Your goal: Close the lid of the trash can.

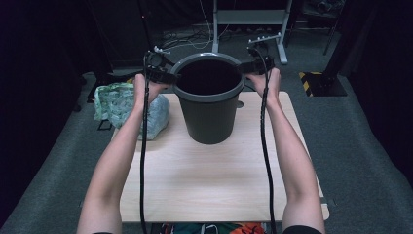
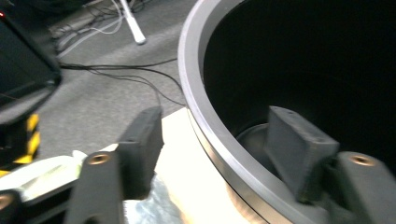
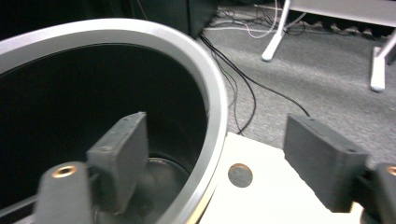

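High view: dark grey round plastic bucket (image 1: pixel 209 105) w/ lighter grey rim, upright on pale wooden tabletop (image 1: pixel 219 185), toward the far edge, approx. centre. Left gripper (image 1: pixel 168 76) at bucket's left rim, right gripper (image 1: pixel 247 68) at its right rim; both held by bare hands, forearms coming in from bottom. Black cable trails from each gripper down along the arm. Crumpled translucent greenish plastic bag (image 1: pixel 119 105) lies at table's left edge, just beside bucket and under left hand. Grey carpet floor around table; white metal frame (image 1: pixel 248 24) w/ cables beyond; yellow-black striped marker (image 1: pixel 309 83) on floor at right.

Left gripper view: jaws spread wide, straddling bucket rim (image 2: pixel 210 135), one jaw inside the bucket, one outside over tabletop. Neither pad looks pressed on the rim (gap visible both sides). Bucket interior dark, bottom faintly seen. Bit of plastic bag (image 2: pixel 149 210) below the outer jaw. Loose black cables on carpet behind.

Right gripper view: same arrangement, jaws apart across bucket rim (image 3: pixel 215 121); inner jaw within the bucket, outer jaw well clear of the wall, above tabletop. Small round hole (image 3: pixel 240 175) in tabletop just beside bucket base. White frame legs and cables on carpet farther off.
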### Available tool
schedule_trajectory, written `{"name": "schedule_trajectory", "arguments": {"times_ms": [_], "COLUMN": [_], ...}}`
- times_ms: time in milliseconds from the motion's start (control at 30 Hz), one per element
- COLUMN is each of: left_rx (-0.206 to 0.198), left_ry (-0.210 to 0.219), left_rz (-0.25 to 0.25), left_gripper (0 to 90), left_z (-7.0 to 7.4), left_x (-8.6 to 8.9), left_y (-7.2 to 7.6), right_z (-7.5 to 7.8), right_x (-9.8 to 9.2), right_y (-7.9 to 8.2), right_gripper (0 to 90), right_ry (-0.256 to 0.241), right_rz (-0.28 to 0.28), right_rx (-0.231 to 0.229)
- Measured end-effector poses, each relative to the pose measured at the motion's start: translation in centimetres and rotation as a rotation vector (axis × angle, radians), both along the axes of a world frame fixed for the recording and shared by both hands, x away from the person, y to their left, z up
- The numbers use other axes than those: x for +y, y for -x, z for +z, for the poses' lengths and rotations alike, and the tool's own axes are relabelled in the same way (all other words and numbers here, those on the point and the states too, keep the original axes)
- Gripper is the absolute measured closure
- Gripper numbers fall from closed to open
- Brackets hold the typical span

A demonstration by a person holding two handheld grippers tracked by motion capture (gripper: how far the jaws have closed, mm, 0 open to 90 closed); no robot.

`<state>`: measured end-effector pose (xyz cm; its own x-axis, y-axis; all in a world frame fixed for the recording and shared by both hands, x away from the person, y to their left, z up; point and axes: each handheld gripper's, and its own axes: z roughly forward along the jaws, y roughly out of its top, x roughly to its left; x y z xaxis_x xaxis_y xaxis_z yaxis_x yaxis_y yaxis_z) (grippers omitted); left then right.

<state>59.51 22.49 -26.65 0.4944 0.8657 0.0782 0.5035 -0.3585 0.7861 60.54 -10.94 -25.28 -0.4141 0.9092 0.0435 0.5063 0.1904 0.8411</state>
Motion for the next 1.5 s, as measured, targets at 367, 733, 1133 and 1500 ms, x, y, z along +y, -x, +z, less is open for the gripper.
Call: {"name": "schedule_trajectory", "arguments": {"times_ms": [367, 733, 1133, 1500], "left_rx": [-0.031, -0.033, -0.060, -0.057], "left_ry": [0.047, 0.021, 0.044, 0.052], "left_rz": [-0.017, -0.026, 0.002, -0.003], "left_gripper": [15.0, 15.2, 14.9, 14.2], "left_z": [-1.0, -1.9, -1.9, -2.0], "left_x": [0.2, -0.5, 0.5, 0.8], "left_y": [1.3, 1.4, 1.2, 0.7], "right_z": [-2.3, -3.7, -2.7, -3.1], "right_x": [0.2, -0.1, -1.4, -2.1], "right_y": [3.0, 2.8, 1.8, 0.7], "right_gripper": [15.6, 14.3, 13.6, 9.4], "right_ry": [0.028, -0.062, -0.064, -0.084], "right_rz": [0.039, 0.052, -0.034, -0.039], "right_rx": [-0.031, -0.033, -0.103, -0.071]}}
